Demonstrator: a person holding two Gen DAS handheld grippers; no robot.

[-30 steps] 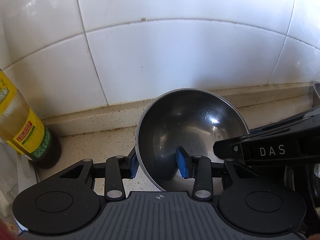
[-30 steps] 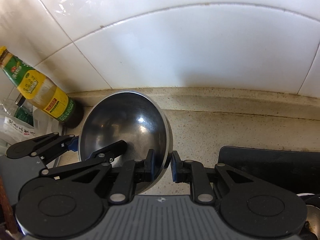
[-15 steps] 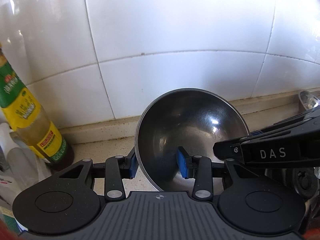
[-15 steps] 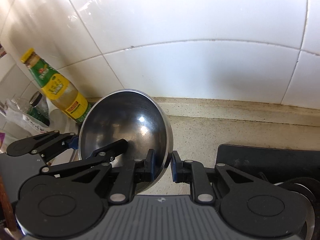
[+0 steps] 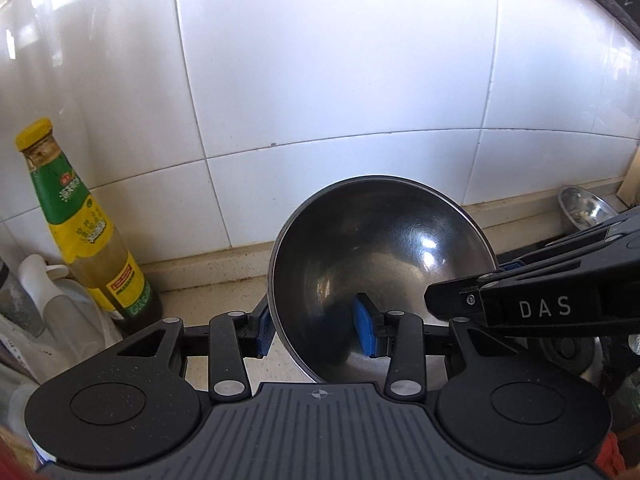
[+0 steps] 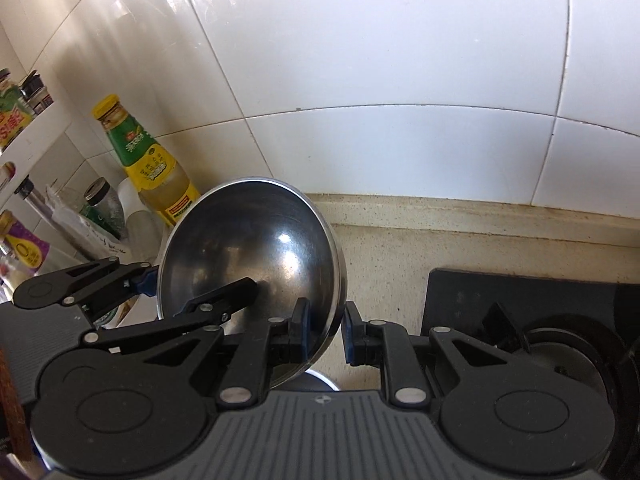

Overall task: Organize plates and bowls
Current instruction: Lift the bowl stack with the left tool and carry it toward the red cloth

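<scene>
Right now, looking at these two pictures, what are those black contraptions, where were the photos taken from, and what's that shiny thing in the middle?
There is no robot here: a person holds one hand-operated claw in each hand, and each carries a small wide-angle camera looking along its two fingers. One picture comes from the left claw, the other from the right claw. Both are shut on the rim of the same steel bowl, one on each side, holding it tilted above a speckled kitchen counter by a white tiled wall. On the counter stand a yellow-capped sauce bottle and, far right in the left claw's view, a second small metal bowl. A black stove lies to the right.
</scene>
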